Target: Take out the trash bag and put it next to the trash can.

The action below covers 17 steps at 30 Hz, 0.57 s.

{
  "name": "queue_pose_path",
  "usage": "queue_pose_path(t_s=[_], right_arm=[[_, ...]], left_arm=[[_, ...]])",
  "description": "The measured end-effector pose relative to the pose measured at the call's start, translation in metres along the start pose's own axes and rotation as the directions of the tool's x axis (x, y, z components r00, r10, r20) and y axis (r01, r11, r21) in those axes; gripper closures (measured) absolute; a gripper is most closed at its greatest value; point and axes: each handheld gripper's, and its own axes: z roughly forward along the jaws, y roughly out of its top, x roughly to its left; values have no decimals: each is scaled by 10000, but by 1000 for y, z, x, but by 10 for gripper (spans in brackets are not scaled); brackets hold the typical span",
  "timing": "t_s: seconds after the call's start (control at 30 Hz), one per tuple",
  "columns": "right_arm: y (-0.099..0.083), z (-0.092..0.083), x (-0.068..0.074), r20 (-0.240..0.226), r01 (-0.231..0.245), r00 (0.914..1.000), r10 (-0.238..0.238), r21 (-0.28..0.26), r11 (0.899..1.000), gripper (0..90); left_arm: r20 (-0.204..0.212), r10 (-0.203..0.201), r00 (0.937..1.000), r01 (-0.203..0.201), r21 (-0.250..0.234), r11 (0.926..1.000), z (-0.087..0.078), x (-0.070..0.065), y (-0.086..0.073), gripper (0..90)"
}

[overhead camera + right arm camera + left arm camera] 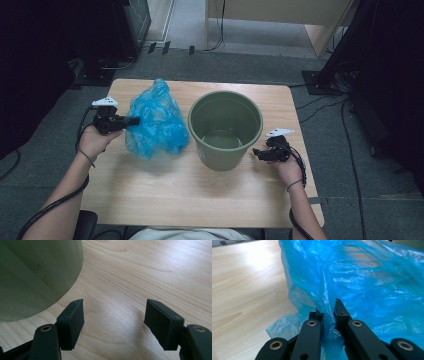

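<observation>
A crumpled blue plastic bag (157,122) stands on the left half of the wooden table (200,195), next to a green bucket (222,160) that stands upright with nothing inside. My left gripper (134,121) reaches into the bag's left side. In the left gripper view its jaws (328,308) are nearly together, pinching a fold of the blue film (367,282). My right gripper (256,152) rests low by the bucket's right wall. The right gripper view shows it (115,315) wide open over bare wood, with the bucket's wall (37,272) to the left of the jaws.
The table's front half is bare wood. Past the table's far edge are grey carpet, cables and dark stands, and the right edge is close behind my right hand.
</observation>
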Motion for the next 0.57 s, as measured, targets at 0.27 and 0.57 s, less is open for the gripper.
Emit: queue_pose_path(t_s=[0.27,0.57], right_arm=[[0,0,0,-17,12,10000,-12,-12,10000,318],[-1,-3,-2,17,-100,9999,101,-87,9999,318]], left_arm=[[112,-331,9994,330,19,9995,12,2,-20,823],[266,-584,9979,593,-342,9977,10,1,-23,687]])
